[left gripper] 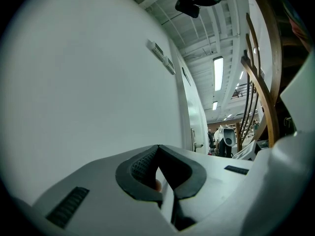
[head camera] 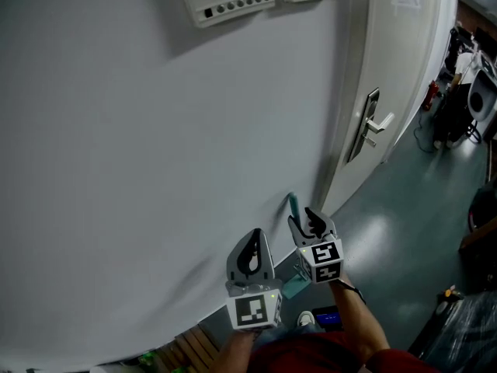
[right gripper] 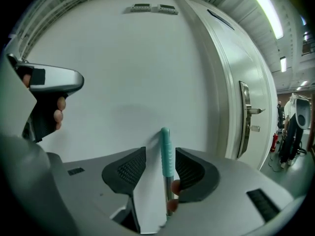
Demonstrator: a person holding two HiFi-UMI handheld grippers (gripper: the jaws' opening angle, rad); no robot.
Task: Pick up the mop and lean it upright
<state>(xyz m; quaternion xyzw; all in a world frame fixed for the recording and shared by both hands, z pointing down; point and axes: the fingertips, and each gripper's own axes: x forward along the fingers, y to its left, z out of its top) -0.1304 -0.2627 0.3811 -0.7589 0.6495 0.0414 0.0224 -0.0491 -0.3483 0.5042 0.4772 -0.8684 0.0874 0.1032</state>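
While the white wall [head camera: 155,146] fills most of what I see, with the door [head camera: 400,61] off to the right, the mop's handle [right gripper: 166,149] stands upright against that wall. Its long axis is near vertical, teal grip at the top, lower end hidden behind my tool. My right gripper [right gripper: 160,157] is the one on it: jaws spread wide, handle standing between them and nearer the right pad. Neither pad presses on it as far as I can see, so it grips nothing. That puts the mop straight ahead of the right gripper, between it and the wall, and resting there on its own, I judge. My left gripper [left gripper: 157,157] sits just to the left and a little nearer me, jaws closed together, empty, pointing at bare wall. The lean looks done, I'd say; the next move turns on drawing the right gripper straight back, away from the wall, so neither pad clips the handle and tips it sideways.
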